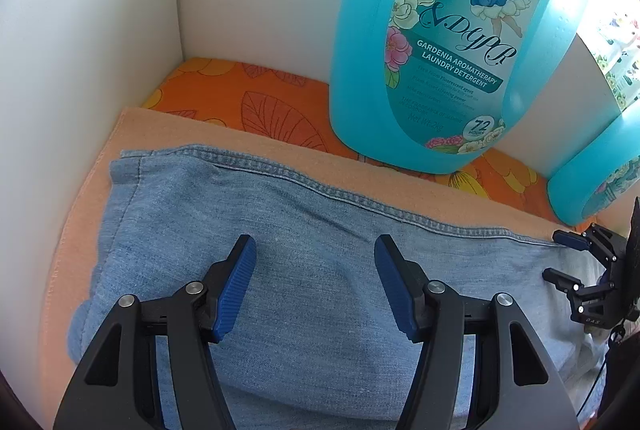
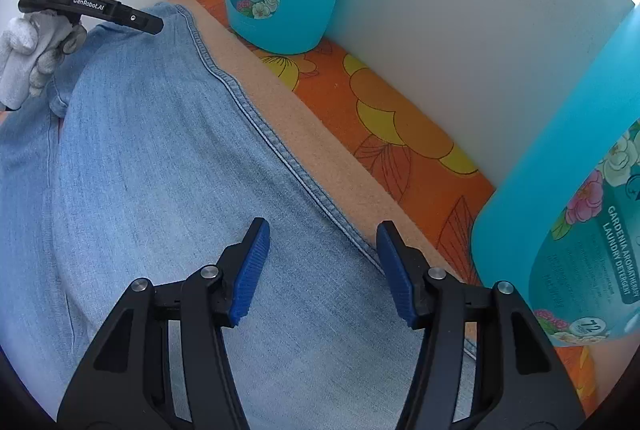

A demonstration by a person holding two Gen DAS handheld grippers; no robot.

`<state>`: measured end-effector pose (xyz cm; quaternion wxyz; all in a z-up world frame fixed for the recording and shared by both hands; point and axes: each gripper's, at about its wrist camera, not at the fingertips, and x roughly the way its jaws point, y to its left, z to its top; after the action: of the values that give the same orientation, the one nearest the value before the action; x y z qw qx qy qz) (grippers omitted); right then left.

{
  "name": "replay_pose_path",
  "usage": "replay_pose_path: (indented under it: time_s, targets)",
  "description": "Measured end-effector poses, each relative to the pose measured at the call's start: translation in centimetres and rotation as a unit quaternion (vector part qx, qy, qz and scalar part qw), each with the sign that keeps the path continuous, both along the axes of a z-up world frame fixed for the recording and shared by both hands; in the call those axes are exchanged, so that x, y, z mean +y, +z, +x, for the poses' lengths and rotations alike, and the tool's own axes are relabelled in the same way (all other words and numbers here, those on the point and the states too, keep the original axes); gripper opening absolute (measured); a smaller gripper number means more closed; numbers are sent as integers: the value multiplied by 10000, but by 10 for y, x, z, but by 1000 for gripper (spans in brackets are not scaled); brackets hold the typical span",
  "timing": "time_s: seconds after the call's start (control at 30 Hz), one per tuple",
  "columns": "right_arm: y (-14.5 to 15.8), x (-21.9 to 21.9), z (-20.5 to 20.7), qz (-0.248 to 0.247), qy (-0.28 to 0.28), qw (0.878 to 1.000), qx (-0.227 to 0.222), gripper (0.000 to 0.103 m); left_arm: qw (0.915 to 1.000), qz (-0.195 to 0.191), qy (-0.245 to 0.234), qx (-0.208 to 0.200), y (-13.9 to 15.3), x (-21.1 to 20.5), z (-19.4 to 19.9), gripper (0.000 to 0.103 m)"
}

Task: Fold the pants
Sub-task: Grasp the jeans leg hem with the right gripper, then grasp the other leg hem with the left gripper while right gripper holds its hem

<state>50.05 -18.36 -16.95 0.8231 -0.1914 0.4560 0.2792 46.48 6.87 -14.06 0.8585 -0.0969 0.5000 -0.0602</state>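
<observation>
Light blue denim pants (image 1: 280, 250) lie flat on a peach towel (image 1: 132, 133), a stitched seam along the far edge. My left gripper (image 1: 315, 250) is open and empty just above the denim near its left end. My right gripper (image 2: 322, 236) is open and empty above the pants (image 2: 160, 169), its right finger over the seam. The right gripper also shows at the right edge of the left wrist view (image 1: 560, 258), jaws apart. The body of the left gripper tool (image 2: 88, 5) shows at the top left of the right wrist view, held by a white-gloved hand (image 2: 28, 45).
Two turquoise laundry detergent bottles (image 1: 460, 37) (image 1: 596, 185) stand on an orange floral cloth (image 1: 256, 97) behind the towel. White walls (image 1: 80, 49) close in the left and back. In the right wrist view one bottle (image 2: 568, 209) is close to the right finger.
</observation>
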Motion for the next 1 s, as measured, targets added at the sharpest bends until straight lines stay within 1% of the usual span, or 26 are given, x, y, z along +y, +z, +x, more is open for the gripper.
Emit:
replay_pose_path:
  time_s: [0.03, 0.07, 0.1, 0.13, 0.2, 0.33, 0.4, 0.43, 0.5, 0.6, 0.67, 0.73, 0.87, 0.93, 1.0]
  targets:
    - [0, -2, -1, 150, -8, 9999, 41, 48, 10000, 5, 0, 4, -1, 0, 1, 61]
    - [-1, -1, -5, 161, -3, 9999, -19, 45, 10000, -2, 18, 0, -1, 1, 1, 61]
    - [0, 2, -8, 96, -9, 9999, -107, 32, 10000, -31, 43, -2, -2, 1, 1, 61]
    - [1, 4, -11, -59, -84, 9997, -203, 9, 9999, -77, 73, -3, -2, 2, 2, 61]
    - [5, 8, -18, -210, -219, 9990, -326, 6, 9998, -175, 127, -4, -1, 3, 3, 61]
    - [28, 10, -46, -169, -292, 9968, -731, 4, 9996, -256, 113, -20, 7, 5, 3, 62]
    - [41, 10, -65, -40, -259, 9965, -790, 4, 9995, -286, 120, -3, 10, 3, 4, 67]
    - [46, 11, -75, 16, -224, 9966, -798, 4, 9994, -326, 135, 1, 11, 2, 5, 67]
    - [51, 15, -96, -23, -108, 9963, -851, 4, 9989, -442, 172, 25, 14, 1, 6, 67]
    - [47, 21, -122, -108, 42, 9966, -812, 4, 9975, -675, 220, 45, 17, -1, 5, 67]
    - [40, 25, -135, -175, 109, 9966, -802, 4, 9973, -698, 191, 93, 18, -5, 4, 68]
    - [33, 30, -145, -311, 191, 9959, -834, 4, 9979, -603, 155, 158, 17, -12, 4, 68]
    - [26, 32, -153, -317, 184, 9963, -773, 4, 9981, -423, 82, 435, 9, -25, 9, 70]
    - [25, 31, -156, -300, 171, 9962, -806, 4, 9978, -297, 166, 563, 4, -28, 14, 70]
    - [25, 31, -159, -273, 168, 9961, -825, 4, 9970, -351, 326, 602, -2, -26, 16, 69]
